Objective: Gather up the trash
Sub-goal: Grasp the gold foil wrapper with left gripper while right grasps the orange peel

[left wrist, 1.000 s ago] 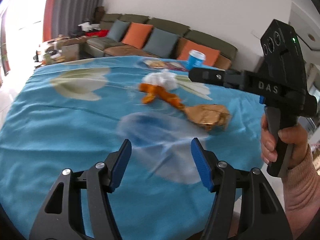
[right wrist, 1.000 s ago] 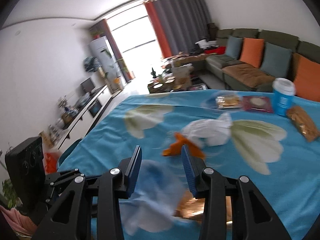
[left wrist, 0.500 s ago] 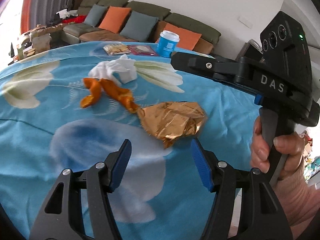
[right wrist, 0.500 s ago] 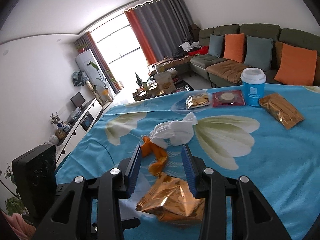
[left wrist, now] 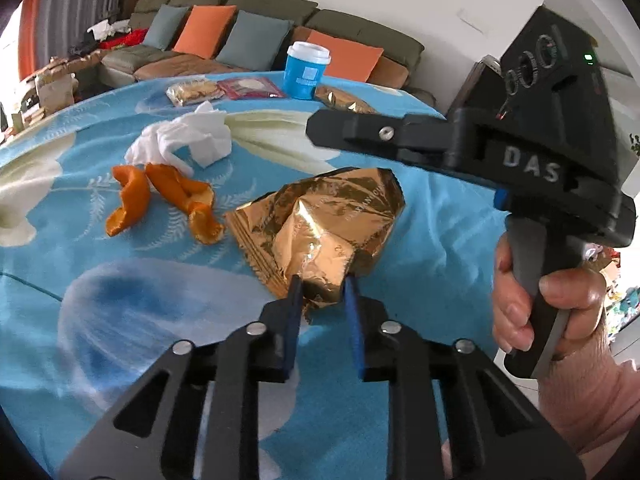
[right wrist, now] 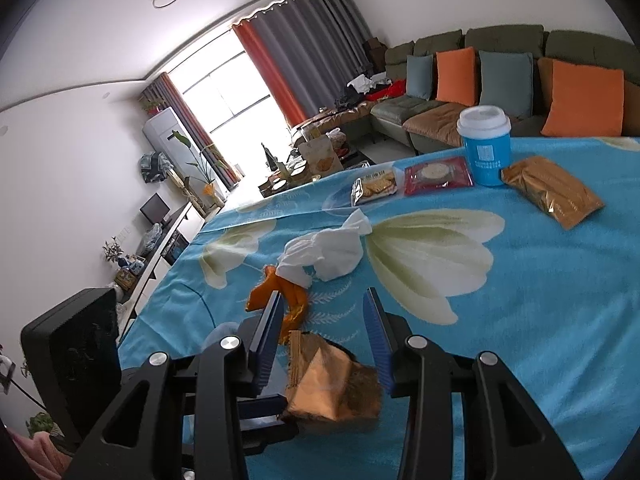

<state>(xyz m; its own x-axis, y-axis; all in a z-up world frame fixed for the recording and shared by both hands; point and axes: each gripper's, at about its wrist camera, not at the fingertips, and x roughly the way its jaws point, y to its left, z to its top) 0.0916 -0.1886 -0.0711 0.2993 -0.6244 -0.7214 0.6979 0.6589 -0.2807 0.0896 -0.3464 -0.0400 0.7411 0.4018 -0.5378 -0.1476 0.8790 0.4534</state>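
Note:
A crumpled gold foil wrapper lies on the blue flowered tablecloth. My left gripper is shut on the wrapper's near corner. Orange peel lies left of the wrapper, with a crumpled white tissue behind it. My right gripper is open and hangs above the wrapper, which sits low between its arms. The peel and tissue lie just beyond its fingertips. The right gripper's body also shows in the left wrist view.
At the table's far side stand a blue cup with a white lid, a flat gold packet, a red packet and a cracker packet. A sofa with orange and grey cushions is behind the table.
My left gripper has moved forward to the gold wrapper and closed on its near corner. My right gripper has come in lower over the wrapper and stays open.

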